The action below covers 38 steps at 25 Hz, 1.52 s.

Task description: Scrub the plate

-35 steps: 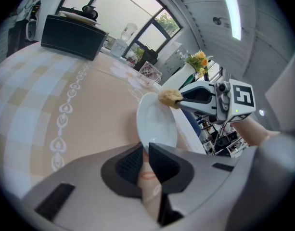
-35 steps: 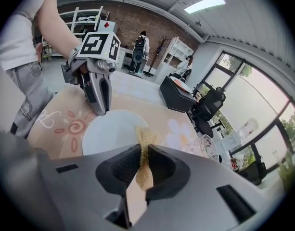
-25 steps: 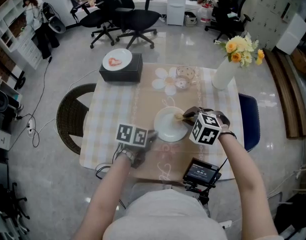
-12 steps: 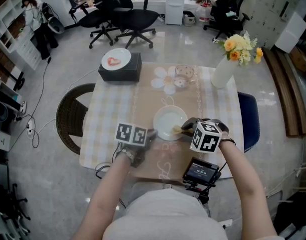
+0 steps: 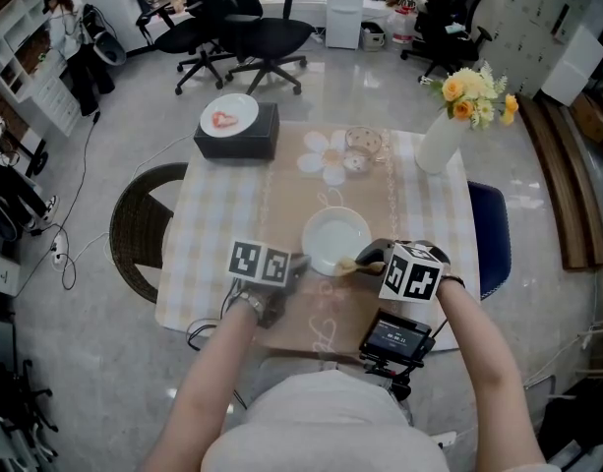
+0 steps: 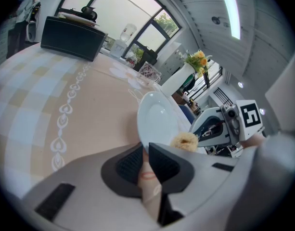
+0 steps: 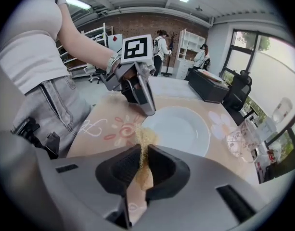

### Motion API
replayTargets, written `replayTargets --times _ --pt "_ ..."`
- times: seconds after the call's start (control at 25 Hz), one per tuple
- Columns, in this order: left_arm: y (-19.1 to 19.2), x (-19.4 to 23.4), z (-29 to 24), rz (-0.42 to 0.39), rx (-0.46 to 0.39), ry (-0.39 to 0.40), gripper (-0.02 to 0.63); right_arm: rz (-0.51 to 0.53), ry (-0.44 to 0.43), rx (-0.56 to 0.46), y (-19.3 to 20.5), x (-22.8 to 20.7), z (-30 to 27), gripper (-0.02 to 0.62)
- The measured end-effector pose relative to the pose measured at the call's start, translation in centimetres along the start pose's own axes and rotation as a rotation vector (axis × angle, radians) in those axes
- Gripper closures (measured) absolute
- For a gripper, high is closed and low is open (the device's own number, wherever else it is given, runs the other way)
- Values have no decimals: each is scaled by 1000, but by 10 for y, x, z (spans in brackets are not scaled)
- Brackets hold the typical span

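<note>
A white plate [image 5: 335, 236] lies on the tan runner in the middle of the table. My left gripper [image 5: 302, 263] is shut on the plate's near-left rim; in the left gripper view the plate [image 6: 157, 117] rises from between the jaws [image 6: 144, 151]. My right gripper [image 5: 367, 261] is shut on a yellow scrub sponge [image 5: 347, 264], which sits at the plate's near-right rim. In the right gripper view the sponge [image 7: 145, 136] sticks out of the jaws [image 7: 141, 154] and touches the plate [image 7: 181, 129], with the left gripper's fingers [image 7: 140, 93] just beyond it.
A black box [image 5: 238, 136] bearing a red-smeared plate stands at the far left. A glass bowl [image 5: 364, 146] and a white vase of flowers [image 5: 443, 141] stand at the back. A small screen device [image 5: 396, 339] sits at the near edge. A wicker chair [image 5: 136, 229] stands to the left.
My right gripper has dragged the sponge from the plate's far-right side down toward its near rim. The left gripper and the plate have stayed put.
</note>
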<state>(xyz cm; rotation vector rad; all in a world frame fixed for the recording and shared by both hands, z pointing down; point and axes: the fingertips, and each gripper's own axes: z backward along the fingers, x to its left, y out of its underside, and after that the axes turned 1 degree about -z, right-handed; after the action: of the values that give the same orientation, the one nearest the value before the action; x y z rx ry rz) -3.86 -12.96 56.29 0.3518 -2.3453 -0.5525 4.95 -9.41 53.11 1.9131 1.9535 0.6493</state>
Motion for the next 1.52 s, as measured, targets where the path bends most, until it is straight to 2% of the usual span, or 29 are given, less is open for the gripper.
replayTargets --times 0.16,0.28,0.4,0.52,0.72,1.2,1.52 --pt "0 1 -1 0 -1 0 575 -21 146 -96 -13 -40 22 545" --pt "0 1 -1 2 1 1 575 37 288 -81 -15 -76 36 545" --pt "0 2 -1 4 4 2 575 114 342 -50 -15 -98 38 545" --pt "0 1 -1 6 6 1 575 163 339 -35 -17 -107 34 545" --pt "1 1 -1 3 4 -2 575 170 289 6 -7 -108 23 545" --pt "0 2 -1 0 1 -2 575 44 255 -28 14 -91 25 545" --pt "0 1 -1 -4 -2 1 575 -116 214 -73 28 -64 24 545"
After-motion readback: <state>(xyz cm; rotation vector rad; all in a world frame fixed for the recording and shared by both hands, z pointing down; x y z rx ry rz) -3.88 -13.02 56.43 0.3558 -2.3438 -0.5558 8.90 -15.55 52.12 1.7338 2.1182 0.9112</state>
